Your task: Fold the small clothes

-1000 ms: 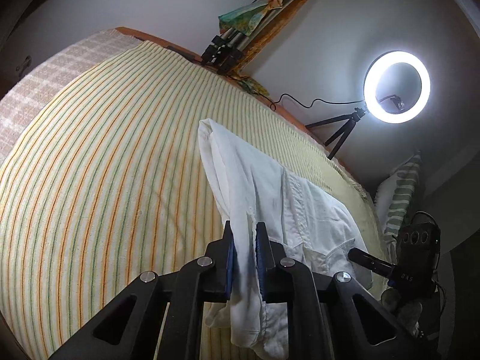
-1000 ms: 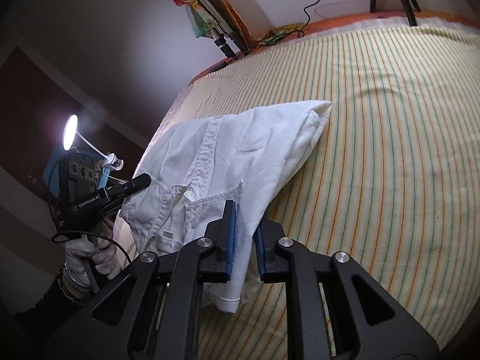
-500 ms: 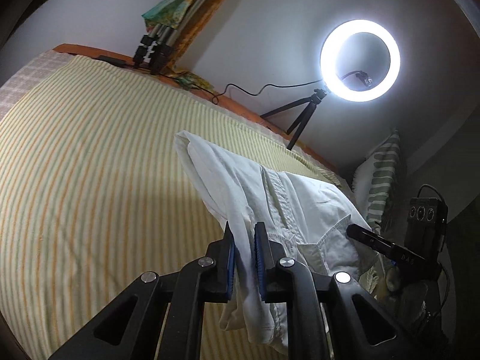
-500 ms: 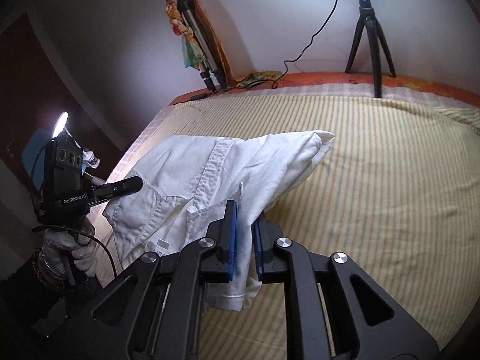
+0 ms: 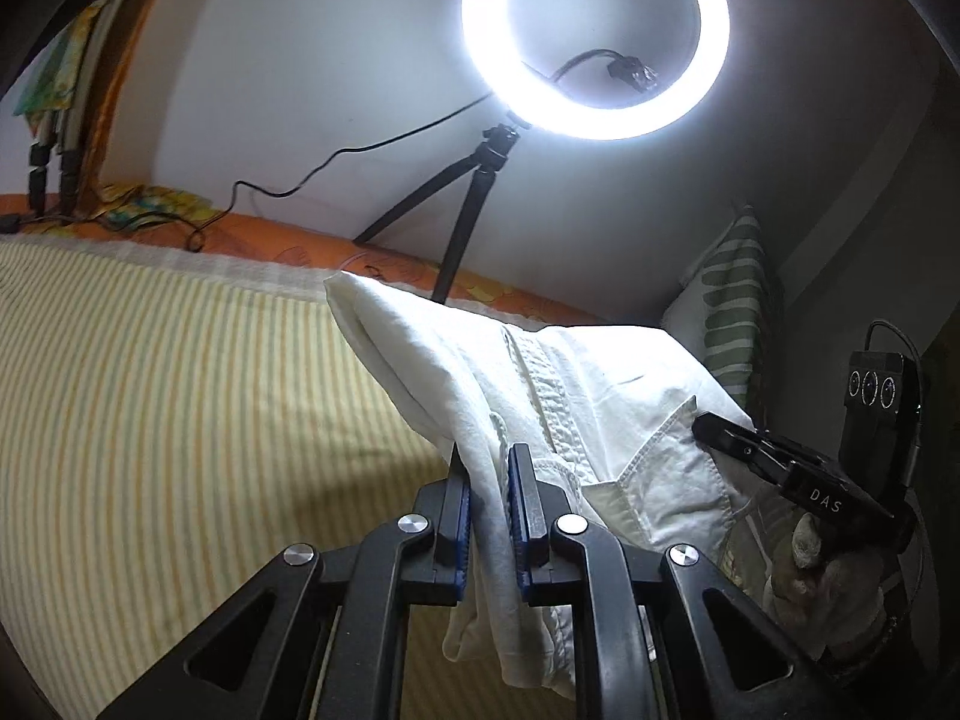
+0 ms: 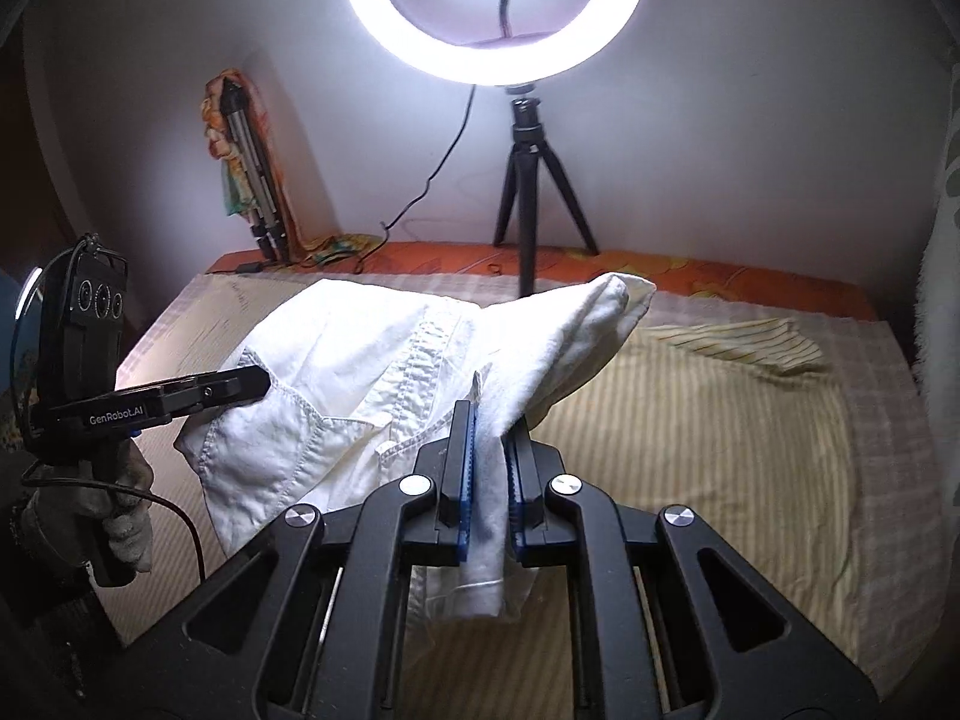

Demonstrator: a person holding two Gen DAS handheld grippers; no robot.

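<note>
Both tools pinch the white shirt (image 5: 600,396): left tool (image 5: 487,510) and right tool (image 6: 489,474) each clamp a fold, cloth stretching toward 12 o'clock above the bed (image 6: 720,420).

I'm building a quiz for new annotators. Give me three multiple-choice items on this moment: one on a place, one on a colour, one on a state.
1. Where does the ring light stand?
A. on the floor beside the bed
B. at the far edge of the bed, by the wall
C. on a shelf

2. What colour is the shirt?
A. white
B. blue
C. red

3. How is the shirt held?
A. lying flat, untouched
B. pinched by one hand-held gripper
C. pinched by both hand-held grippers

Key:
B: the ring light has its tripod on the orange strip by the wall.
A: the shirt is plain white.
C: the left hand-held gripper and the right hand-held gripper each clamp its cloth.
</note>
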